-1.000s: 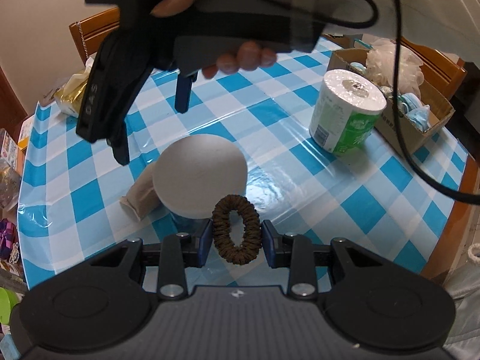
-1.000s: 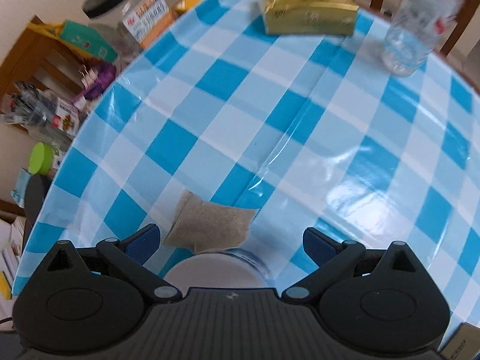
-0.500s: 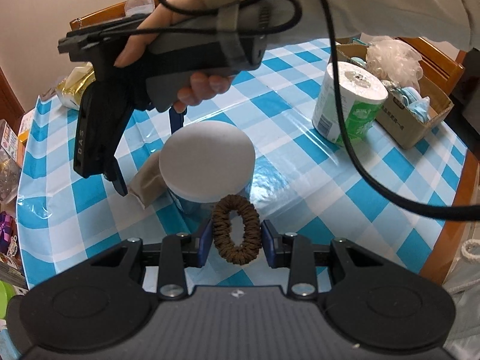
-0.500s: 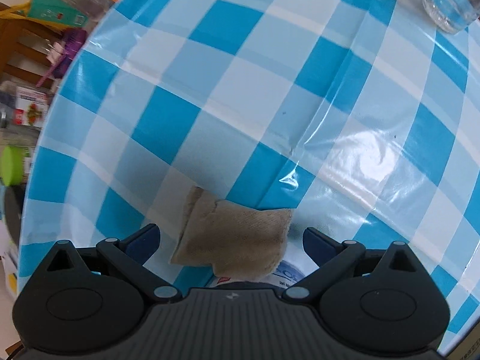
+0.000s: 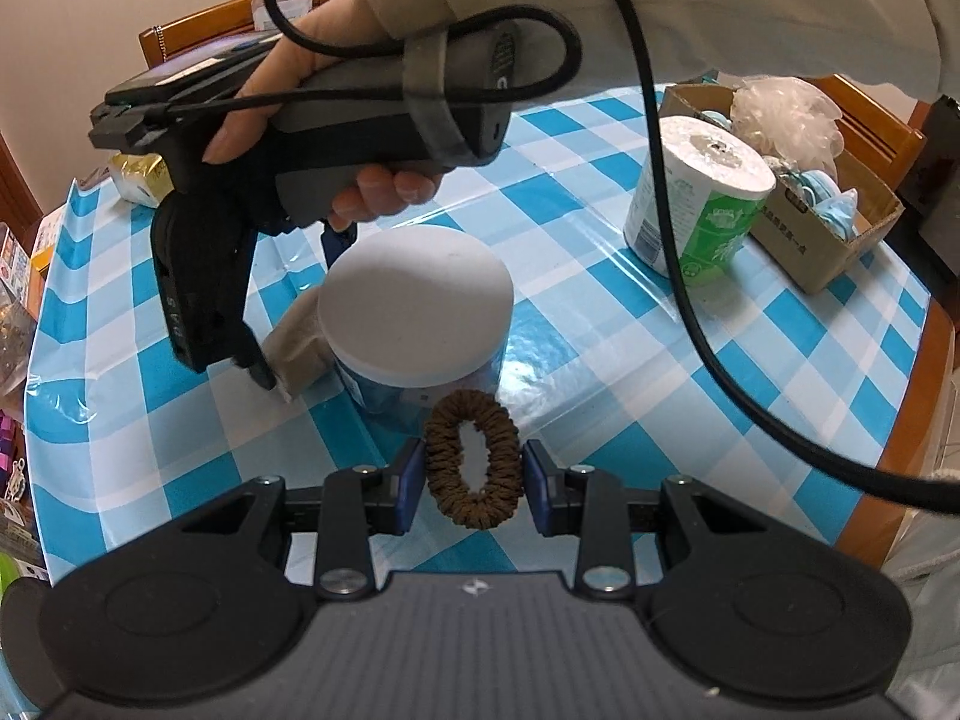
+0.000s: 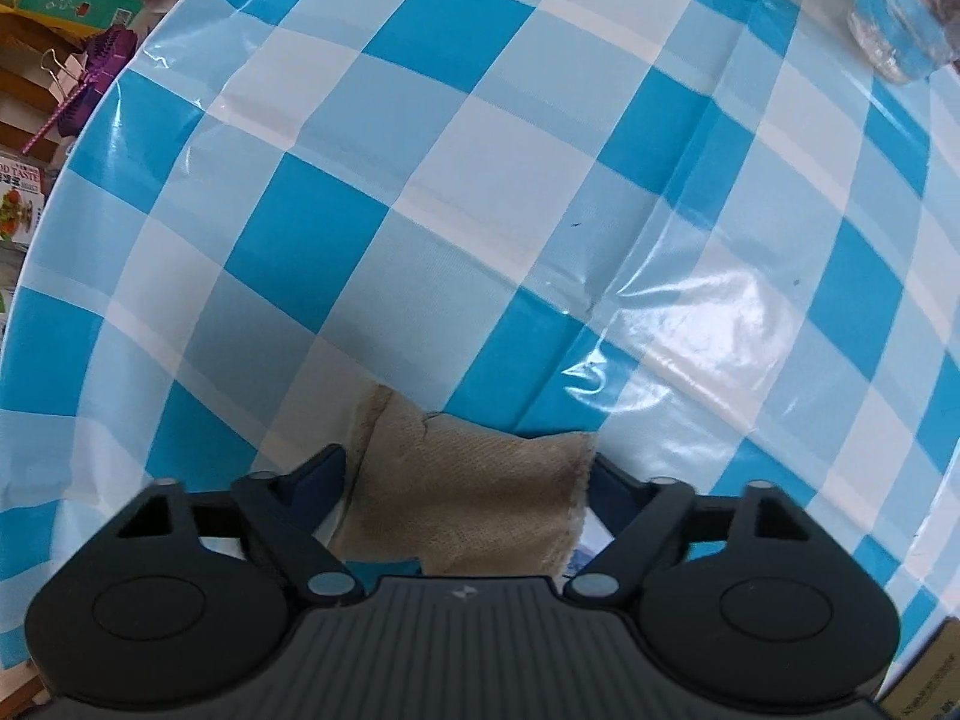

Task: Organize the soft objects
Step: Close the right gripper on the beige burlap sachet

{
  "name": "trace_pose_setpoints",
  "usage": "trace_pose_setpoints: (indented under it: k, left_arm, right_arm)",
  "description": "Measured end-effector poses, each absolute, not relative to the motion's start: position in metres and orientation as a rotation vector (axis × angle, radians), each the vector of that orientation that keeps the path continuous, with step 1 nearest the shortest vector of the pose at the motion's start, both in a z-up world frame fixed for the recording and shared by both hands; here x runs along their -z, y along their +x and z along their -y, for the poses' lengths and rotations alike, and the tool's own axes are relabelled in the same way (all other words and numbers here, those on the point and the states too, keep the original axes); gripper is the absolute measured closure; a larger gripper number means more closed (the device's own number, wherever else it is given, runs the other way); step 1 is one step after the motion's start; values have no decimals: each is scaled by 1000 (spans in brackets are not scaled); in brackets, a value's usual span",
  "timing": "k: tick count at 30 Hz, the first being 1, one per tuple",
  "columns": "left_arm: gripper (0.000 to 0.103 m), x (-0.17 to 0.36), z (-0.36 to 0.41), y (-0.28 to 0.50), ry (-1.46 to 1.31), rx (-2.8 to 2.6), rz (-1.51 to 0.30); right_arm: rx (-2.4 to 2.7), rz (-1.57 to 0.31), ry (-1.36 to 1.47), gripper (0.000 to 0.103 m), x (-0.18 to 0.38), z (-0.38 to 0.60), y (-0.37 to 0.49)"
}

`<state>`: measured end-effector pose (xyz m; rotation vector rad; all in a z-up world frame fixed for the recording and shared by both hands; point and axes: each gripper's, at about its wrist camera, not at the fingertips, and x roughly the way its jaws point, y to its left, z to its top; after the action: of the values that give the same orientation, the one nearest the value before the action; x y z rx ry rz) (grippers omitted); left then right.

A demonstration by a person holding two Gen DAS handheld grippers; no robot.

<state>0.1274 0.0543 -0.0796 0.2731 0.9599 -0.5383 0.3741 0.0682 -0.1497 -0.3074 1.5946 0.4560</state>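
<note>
1. Checked tablecloth (image 6: 492,138) carries a jar (image 5: 417,315) beside a beige cloth (image 6: 474,498).
2. Right gripper (image 6: 468,474) has just been closing, jaws flanking the cloth.
3. Left gripper (image 5: 474,480) clamps a scrunchie (image 5: 472,457).

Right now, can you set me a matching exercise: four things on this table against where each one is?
Things:
1. brown scrunchie
2. beige cloth
3. toilet roll
4. white-lidded jar

Places:
A. stands beside the cardboard box
B. held in the left gripper
C. between the right gripper fingers, on the tablecloth
D. mid-table, against the cloth

Pairs: 1-B, 2-C, 3-A, 4-D
</note>
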Motion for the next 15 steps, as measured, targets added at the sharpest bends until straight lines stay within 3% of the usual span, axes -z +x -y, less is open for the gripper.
trace_pose_setpoints:
  k: [8,15]
  left_arm:
    - [69,80,-54,127,273,543,-962]
    - [69,79,-53,126,279,550,-963]
  right_arm:
    - [-461,-1564,-334,39,145,-70,369]
    - [-488,-1531,-333,46,137,-66,361]
